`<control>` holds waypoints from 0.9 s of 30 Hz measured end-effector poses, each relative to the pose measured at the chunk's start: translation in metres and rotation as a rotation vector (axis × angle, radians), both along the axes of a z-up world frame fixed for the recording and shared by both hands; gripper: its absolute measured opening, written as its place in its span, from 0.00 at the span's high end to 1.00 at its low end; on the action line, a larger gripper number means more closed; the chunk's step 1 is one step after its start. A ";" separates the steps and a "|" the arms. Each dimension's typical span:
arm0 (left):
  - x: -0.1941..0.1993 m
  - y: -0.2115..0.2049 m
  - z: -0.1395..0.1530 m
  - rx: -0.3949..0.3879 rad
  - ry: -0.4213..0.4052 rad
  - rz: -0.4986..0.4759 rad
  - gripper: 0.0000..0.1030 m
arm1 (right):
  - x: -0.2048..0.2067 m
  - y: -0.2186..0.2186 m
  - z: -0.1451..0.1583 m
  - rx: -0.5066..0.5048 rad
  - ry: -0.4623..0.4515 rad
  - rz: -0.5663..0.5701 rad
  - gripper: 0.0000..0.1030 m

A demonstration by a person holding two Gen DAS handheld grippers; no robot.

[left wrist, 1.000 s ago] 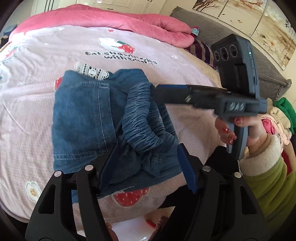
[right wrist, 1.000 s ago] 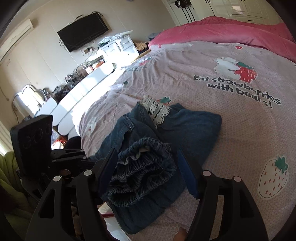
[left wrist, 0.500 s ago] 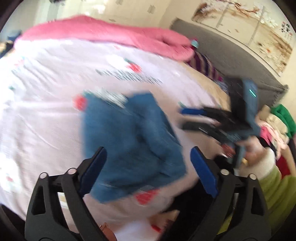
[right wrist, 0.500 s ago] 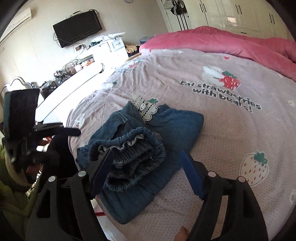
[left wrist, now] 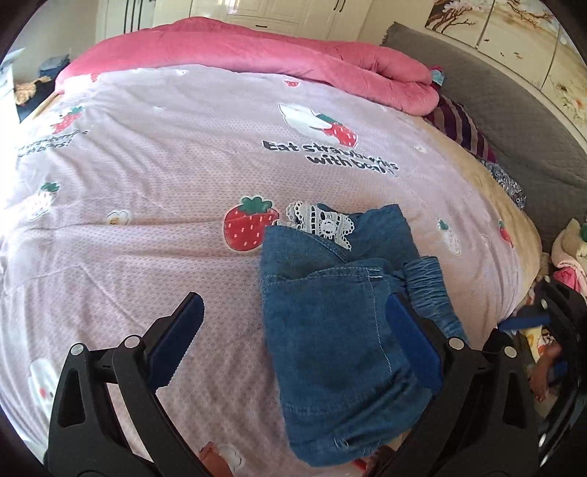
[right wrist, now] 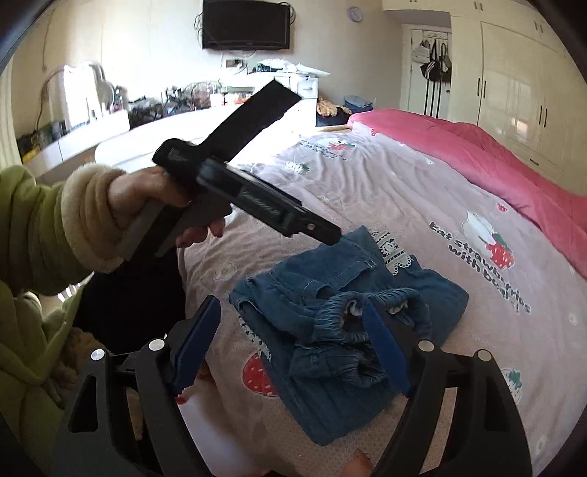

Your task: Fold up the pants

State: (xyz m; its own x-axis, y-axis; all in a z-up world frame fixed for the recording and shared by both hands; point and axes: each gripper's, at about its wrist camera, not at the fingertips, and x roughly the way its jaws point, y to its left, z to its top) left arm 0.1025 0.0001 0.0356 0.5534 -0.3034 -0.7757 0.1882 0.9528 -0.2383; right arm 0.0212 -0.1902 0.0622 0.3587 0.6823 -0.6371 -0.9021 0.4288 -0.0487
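Showing only in right view: TV [right wrist: 245, 24]; both grippers' fingers spread, pants [left wrist: 341, 330] loose.

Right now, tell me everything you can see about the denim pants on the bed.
The pants are small, blue denim, with a gathered elastic waistband, pale contrast stitching and a white lace trim peeking out at the far edge. They lie folded into a loose, rumpled bundle near the edge of the pink strawberry-print bedspread, waistband bunched on top. Neither gripper touches them; only the bedspread does.
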 end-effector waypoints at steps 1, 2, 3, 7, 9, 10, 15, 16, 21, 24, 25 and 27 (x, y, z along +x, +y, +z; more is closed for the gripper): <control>0.002 0.000 -0.002 -0.002 0.009 0.000 0.19 | 0.000 0.003 -0.002 -0.017 -0.007 -0.001 0.25; 0.004 0.000 -0.004 -0.013 0.019 -0.007 0.26 | 0.002 0.006 -0.004 -0.038 -0.005 -0.014 0.26; 0.007 -0.001 -0.005 -0.029 0.029 -0.016 0.31 | 0.009 0.009 -0.008 -0.058 0.013 -0.036 0.27; 0.020 -0.006 -0.012 -0.064 0.063 -0.024 0.58 | 0.035 0.014 -0.027 -0.091 0.115 -0.065 0.64; 0.027 -0.010 -0.015 -0.069 0.081 -0.032 0.65 | 0.041 0.013 -0.033 -0.082 0.163 -0.058 0.75; 0.031 -0.012 -0.016 -0.051 0.080 -0.032 0.71 | 0.043 0.011 -0.034 -0.072 0.191 -0.056 0.83; 0.048 -0.015 -0.027 0.007 0.083 -0.017 0.82 | 0.036 -0.016 -0.036 -0.078 0.226 -0.051 0.94; 0.050 -0.015 -0.028 0.009 0.084 -0.017 0.82 | 0.034 -0.022 -0.040 -0.085 0.229 -0.053 0.94; 0.054 -0.020 -0.031 0.016 0.071 -0.024 0.82 | 0.028 -0.030 -0.062 -0.100 0.265 -0.086 0.94; 0.055 -0.023 -0.032 0.035 0.065 -0.022 0.82 | 0.023 -0.032 -0.048 -0.068 0.244 -0.103 0.92; 0.055 -0.022 -0.032 0.033 0.066 -0.021 0.82 | 0.021 -0.033 -0.040 -0.050 0.223 -0.102 0.89; 0.055 -0.020 -0.031 0.028 0.068 -0.021 0.82 | 0.009 -0.032 -0.018 -0.003 0.142 -0.071 0.86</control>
State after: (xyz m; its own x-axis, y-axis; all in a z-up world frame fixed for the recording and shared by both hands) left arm 0.1576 -0.0203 0.0043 0.4933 -0.2918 -0.8195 0.1924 0.9553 -0.2244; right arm 0.0301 -0.2219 0.0442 0.3117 0.6567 -0.6867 -0.8675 0.4915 0.0763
